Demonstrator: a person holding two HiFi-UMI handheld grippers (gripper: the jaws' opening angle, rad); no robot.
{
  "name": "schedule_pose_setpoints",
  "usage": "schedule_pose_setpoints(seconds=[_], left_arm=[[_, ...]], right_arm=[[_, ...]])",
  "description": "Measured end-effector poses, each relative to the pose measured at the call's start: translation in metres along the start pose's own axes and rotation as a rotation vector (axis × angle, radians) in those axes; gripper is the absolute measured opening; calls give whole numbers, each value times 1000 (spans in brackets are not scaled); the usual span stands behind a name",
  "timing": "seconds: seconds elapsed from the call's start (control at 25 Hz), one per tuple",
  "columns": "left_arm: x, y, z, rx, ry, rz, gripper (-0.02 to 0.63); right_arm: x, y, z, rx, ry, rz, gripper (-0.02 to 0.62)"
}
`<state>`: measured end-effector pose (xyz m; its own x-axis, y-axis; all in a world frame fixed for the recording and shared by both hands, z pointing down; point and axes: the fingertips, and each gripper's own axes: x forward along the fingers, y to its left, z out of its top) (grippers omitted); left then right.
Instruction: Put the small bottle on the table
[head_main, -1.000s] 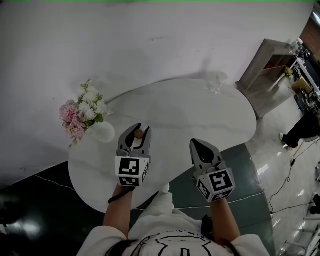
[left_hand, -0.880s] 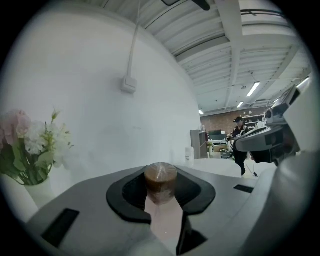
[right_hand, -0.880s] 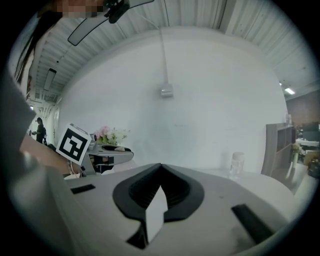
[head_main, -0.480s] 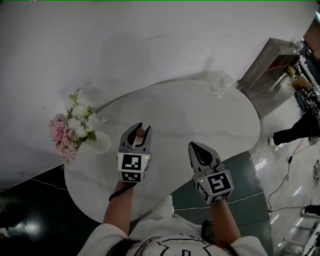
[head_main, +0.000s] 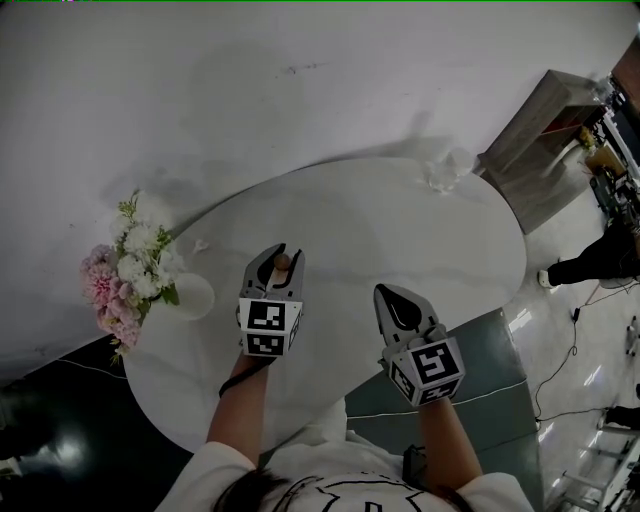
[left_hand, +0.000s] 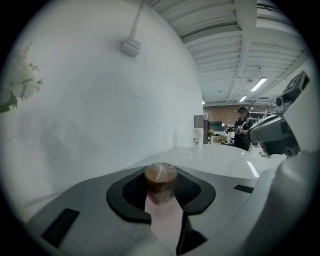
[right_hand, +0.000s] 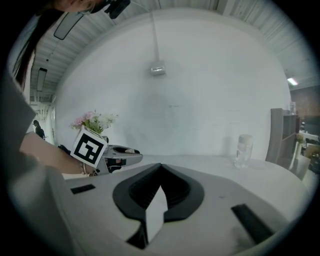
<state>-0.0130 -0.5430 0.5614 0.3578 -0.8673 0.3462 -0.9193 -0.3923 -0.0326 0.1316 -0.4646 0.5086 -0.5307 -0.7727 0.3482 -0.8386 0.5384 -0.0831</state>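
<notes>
White oval surface (head_main: 400, 230) by a pale wall carries a flower vase (head_main: 190, 296). Right of the vase, the left hand-held gripper (head_main: 279, 258) is clamped on the small bottle (left_hand: 160, 180), over the surface. Farther right of the vase, the right hand-held gripper (head_main: 390, 291) has its jaws together, empty.

The person is stretching the left forearm (head_main: 243, 402) and the right forearm (head_main: 441, 440) out ahead of the body, side by side, each hand gripping a tool that is pointing forward and slightly down. The left tool (head_main: 280, 256) is clamping its jaws on the small bottle (left_hand: 160, 181). The right tool (head_main: 393, 292) is carrying its jaws pressed together with nothing between them.
</notes>
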Motion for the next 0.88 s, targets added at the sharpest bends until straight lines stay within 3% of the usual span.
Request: schedule_pose_setpoints(seconds=[0.88], left_arm=[[38, 12, -40, -37, 119, -22, 118]], right_arm=[[30, -4, -12, 20, 40, 9, -6]])
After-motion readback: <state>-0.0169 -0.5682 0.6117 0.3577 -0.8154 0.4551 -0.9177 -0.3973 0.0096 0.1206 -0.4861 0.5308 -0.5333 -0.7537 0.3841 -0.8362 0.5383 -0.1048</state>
